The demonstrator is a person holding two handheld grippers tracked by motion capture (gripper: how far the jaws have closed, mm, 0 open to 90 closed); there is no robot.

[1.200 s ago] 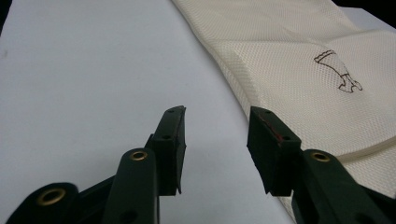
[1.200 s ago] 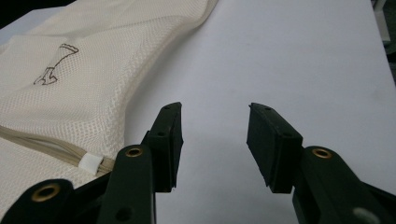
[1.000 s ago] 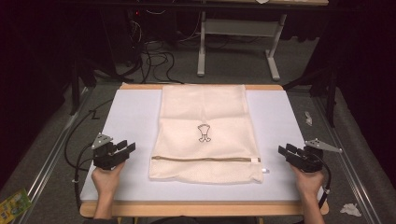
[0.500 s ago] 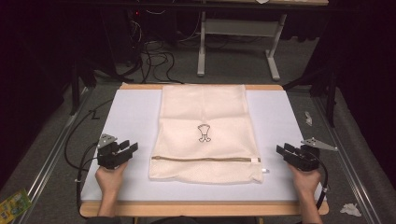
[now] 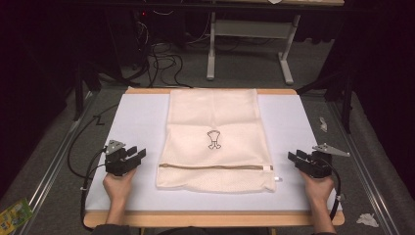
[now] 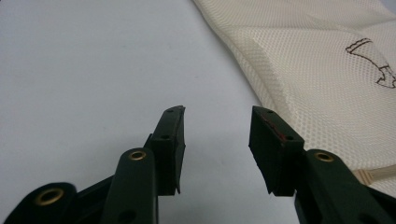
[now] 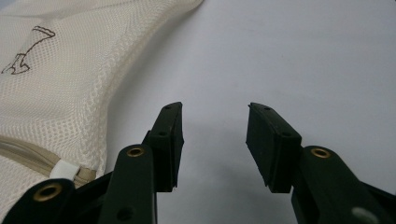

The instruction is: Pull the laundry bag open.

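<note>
Mesh bag (image 5: 215, 139) contents unreadable; logo (image 6: 373, 63) cut off.

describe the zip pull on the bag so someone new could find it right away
Start at the white mat on the table, where a cream mesh bag lies in the middle. A tan zip crosses the bag near its near edge. Its pull is the small white tab at the end nearest the right gripper.

A mesh bag (image 5: 214, 138) lies flat mid-bench (image 5: 137, 117), reaching its far edge. The left gripper (image 5: 132, 157) sits left of it, the right gripper (image 5: 298, 160) right.
</note>
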